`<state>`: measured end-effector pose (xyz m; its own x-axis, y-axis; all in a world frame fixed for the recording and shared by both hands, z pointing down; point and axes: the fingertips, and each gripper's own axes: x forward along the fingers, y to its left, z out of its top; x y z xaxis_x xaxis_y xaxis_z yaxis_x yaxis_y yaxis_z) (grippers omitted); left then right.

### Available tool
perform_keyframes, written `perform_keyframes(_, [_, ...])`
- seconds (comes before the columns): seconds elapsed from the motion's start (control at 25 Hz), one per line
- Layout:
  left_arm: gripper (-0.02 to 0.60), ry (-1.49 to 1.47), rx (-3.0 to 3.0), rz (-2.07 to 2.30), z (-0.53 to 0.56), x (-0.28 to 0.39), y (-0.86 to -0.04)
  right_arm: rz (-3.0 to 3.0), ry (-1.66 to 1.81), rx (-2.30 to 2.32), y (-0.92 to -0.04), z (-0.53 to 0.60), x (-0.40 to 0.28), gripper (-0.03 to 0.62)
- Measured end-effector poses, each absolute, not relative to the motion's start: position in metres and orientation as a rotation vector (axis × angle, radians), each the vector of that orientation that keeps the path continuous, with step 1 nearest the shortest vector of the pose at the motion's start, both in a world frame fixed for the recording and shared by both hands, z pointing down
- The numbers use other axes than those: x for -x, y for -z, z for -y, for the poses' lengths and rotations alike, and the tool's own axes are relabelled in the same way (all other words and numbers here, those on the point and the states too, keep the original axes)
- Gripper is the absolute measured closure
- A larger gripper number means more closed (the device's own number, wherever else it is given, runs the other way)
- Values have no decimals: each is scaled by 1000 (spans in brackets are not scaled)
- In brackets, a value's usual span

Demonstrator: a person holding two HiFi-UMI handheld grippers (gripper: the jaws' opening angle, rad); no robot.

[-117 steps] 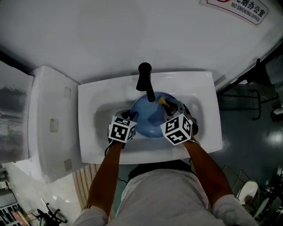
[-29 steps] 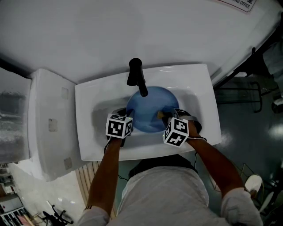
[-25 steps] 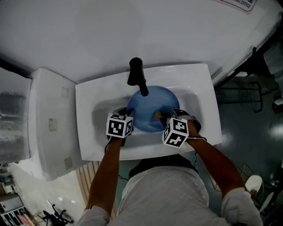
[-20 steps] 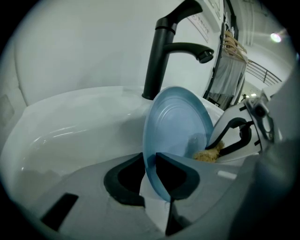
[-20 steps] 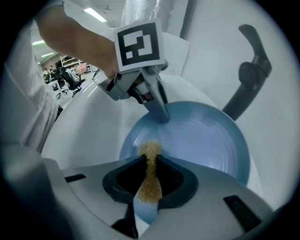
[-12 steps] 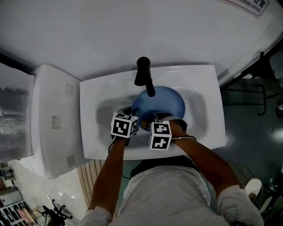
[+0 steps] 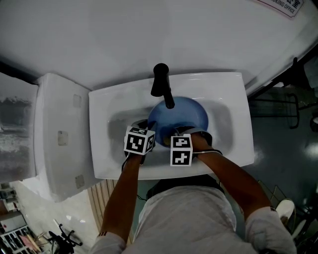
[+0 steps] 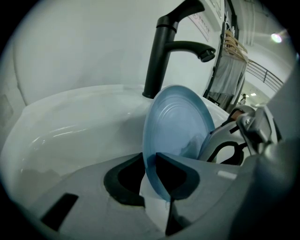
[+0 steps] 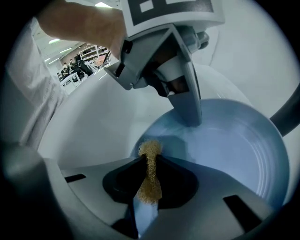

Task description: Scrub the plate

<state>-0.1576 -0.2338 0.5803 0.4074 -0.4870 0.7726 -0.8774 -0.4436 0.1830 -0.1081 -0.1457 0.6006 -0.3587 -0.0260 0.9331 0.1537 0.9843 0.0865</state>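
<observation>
One white sink (image 7: pixel 107 96) holds everything we handle, under a black faucet (image 7: pixel 161 85). The blue plate (image 7: pixel 191 113) stands tilted on edge in the basin. Our left tongs (image 8: pixel 152 161) are clamped on its lower rim. Our right tongs (image 9: pixel 149 157) are clenched on a tan fibrous scrubber (image 9: pixel 149 180), whose tip lies at the plate's rim, just beside the left tongs.

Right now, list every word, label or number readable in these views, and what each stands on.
"SMOKING OFFICE": on the wall sign, which the top edge of the head view cuts off, so the rest is out of view.
Marker cubes: black-and-white patterns only, no words.
Nothing else readable.
</observation>
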Motion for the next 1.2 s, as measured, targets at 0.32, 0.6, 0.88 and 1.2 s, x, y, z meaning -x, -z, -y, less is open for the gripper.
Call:
perform_keyframes(0.32, [495,-882,-2090,1153,233,158,-581,1843,182,90,-604,144,65,531])
perform_keyframes(0.6, [494,-902,-2098,1160,233,156,-580,1820,179,38,-602,148,43,531])
perform_keyframes(0.88, [463,-916,-2121,1198,233,158,-576,1926,162,-92,-579,157,47,531])
perform_keyframes(1.2, [422,-840,-2171,1274,232,167,-550,2101,88,-339,-532,173,46,531])
